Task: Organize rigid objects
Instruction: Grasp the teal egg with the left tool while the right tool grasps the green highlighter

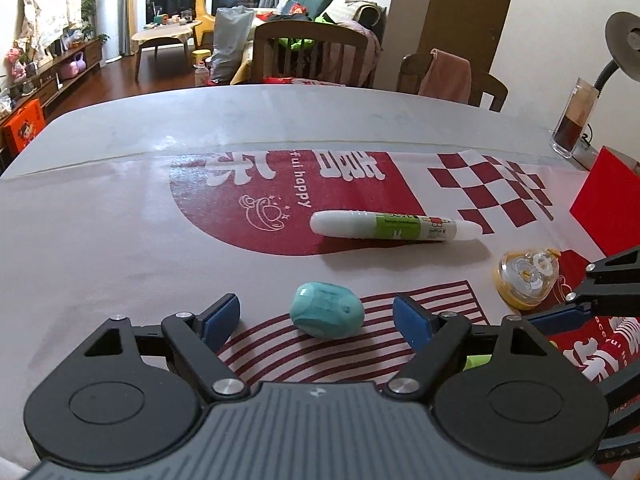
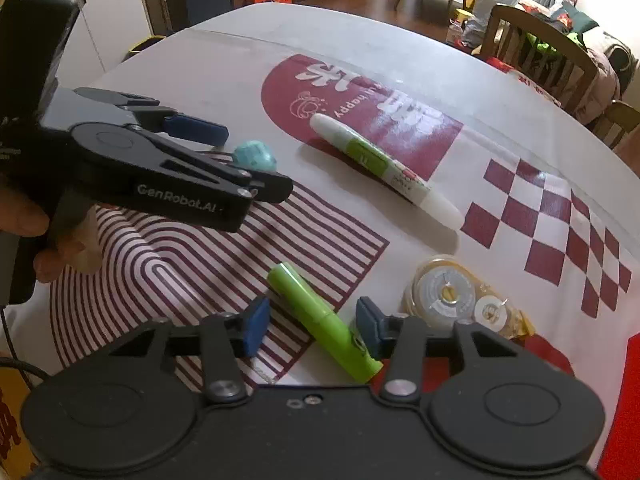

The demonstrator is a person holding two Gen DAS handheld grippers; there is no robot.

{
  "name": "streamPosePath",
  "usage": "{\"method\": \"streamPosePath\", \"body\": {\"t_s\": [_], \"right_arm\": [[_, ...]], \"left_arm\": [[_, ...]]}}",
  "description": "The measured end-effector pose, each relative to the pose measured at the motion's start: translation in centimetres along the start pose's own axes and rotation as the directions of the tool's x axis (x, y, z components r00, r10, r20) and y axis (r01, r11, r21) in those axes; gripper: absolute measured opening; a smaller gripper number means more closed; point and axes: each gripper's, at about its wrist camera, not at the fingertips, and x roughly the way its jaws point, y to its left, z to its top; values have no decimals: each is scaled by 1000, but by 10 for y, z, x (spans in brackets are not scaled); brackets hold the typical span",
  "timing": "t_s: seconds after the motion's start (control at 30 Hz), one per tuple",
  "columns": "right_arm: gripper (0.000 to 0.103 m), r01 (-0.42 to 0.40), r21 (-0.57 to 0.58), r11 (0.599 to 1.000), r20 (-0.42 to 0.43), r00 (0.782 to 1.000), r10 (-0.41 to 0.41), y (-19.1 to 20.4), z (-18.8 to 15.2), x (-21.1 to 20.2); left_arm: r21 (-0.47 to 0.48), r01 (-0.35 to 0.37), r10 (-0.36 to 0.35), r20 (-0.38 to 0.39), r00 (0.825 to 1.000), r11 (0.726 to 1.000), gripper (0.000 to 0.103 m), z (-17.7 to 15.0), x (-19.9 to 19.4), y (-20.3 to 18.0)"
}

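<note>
Jaws of both tongs stand unclenched — left gripper (image 1: 316,314) straddling teal eraser (image 1: 328,311), right gripper (image 2: 312,326) straddling green marker (image 2: 320,320).

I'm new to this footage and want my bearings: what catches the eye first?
The red-and-white printed tablecloth dominates. On it, a teal eraser sits between the left gripper's open jaws, and a green tube lies between the right gripper's jaws. A white-and-green pen lies beyond, a yellow tape dispenser to the right.

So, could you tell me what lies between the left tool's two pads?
The teal eraser lies on the tablecloth between them, untouched, in the left wrist view.
</note>
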Motion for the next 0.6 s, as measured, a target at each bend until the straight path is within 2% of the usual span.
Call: {"method": "streamPosePath", "body": {"t_s": [0.13,0.23,0.47,0.6], "right_arm": [[44,4,-6,1000,6,1000,-4,2,-1,1],[40,7,-6,1000,9,1000,-7,4,-2,0],[23,31,-3,1000,28,999,-31,17,-5,-3],[20,58,2,998,35,998,-58,23,-6,-3]], "left_arm": [[8,5,-5,5,1000,1000,83,0,2,-2],[12,9,-10,9,1000,1000,78,1,3,-4],[29,4,-4,12,1000,1000,55,2,2,-7],[36,-3,2,9,1000,999,45,1,2,-8]]}}
